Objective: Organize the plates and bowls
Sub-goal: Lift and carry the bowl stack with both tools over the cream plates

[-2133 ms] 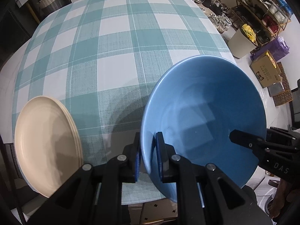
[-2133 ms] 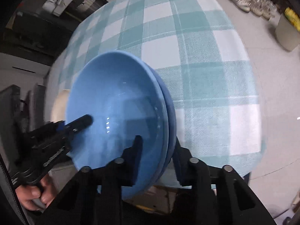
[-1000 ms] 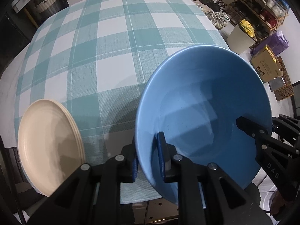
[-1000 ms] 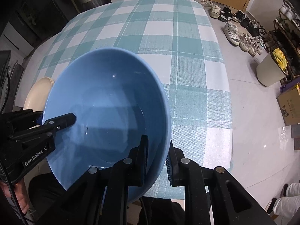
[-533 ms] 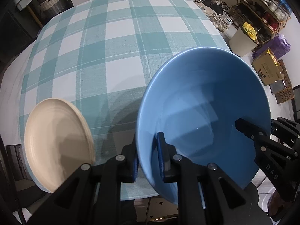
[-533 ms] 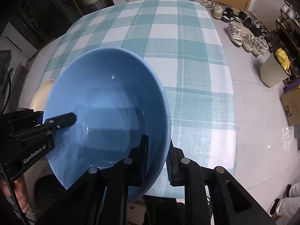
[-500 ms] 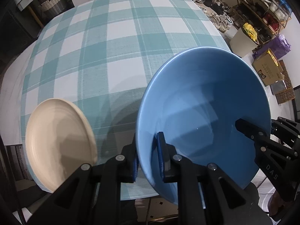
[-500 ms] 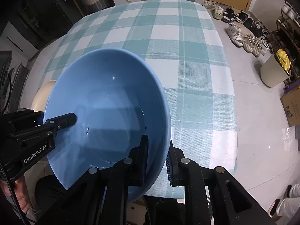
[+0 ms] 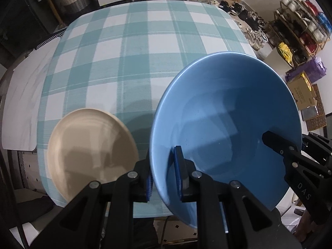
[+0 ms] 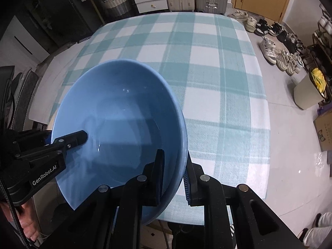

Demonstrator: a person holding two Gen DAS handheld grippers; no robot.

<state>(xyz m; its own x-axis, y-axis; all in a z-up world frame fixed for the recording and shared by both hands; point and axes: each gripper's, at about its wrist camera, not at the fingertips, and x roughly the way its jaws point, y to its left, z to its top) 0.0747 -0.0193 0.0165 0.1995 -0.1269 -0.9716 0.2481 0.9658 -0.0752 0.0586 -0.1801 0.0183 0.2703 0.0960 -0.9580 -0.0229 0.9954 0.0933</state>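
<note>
progress: mid-task; blue bowl (image 9: 226, 124) aloft above the table (image 9: 145, 47) near edge | left gripper (image 9: 164, 174) fingers clamp its rim; right gripper (image 10: 174, 170) fingers clamp the opposite rim | beige plates (image 9: 89, 151) beside bowl, on table | left: set bowl down

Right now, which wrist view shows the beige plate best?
The left wrist view. The beige plate shows there almost whole on the checked tablecloth, left of the blue bowl. In the right wrist view the bowl hides the plate completely.
</note>
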